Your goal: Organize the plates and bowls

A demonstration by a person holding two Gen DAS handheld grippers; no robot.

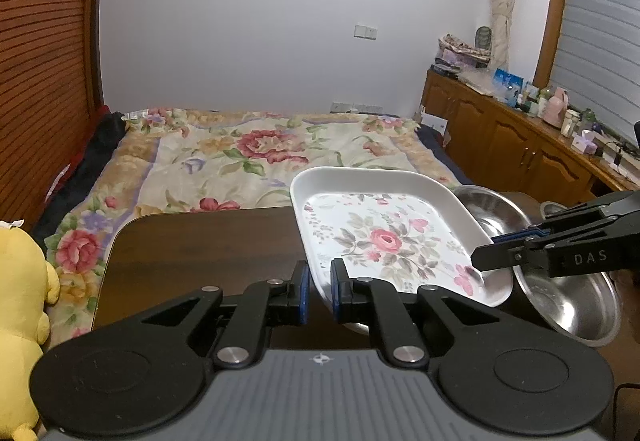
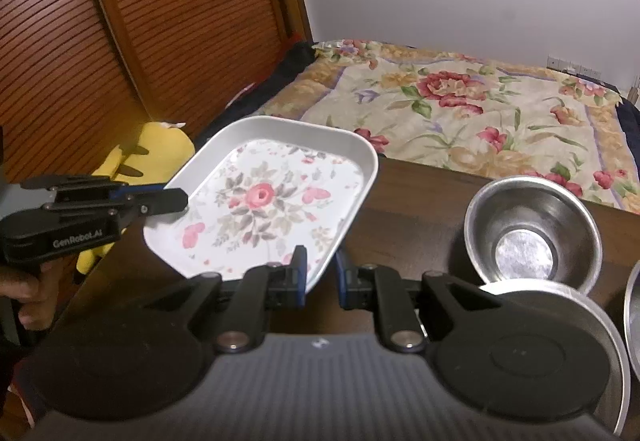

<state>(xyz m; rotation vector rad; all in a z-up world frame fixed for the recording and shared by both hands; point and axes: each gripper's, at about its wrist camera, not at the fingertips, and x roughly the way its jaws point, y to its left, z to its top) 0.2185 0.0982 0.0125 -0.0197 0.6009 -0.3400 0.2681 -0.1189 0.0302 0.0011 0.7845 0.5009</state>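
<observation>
Both grippers pinch the floral tray (image 1: 384, 241): left gripper (image 1: 320, 289) on one rim, right gripper (image 2: 322, 277) on the opposite rim, lifting it tilted above the dark worktop (image 1: 192, 241). Steel bowls (image 2: 532, 233) sit apart, seemingly unstacked, so sorting looks barely begun.

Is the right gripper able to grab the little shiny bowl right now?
Probably not yet: the right gripper is clamped on the flowery tray's edge. The small steel bowl sits nearby, unblocked.
</observation>
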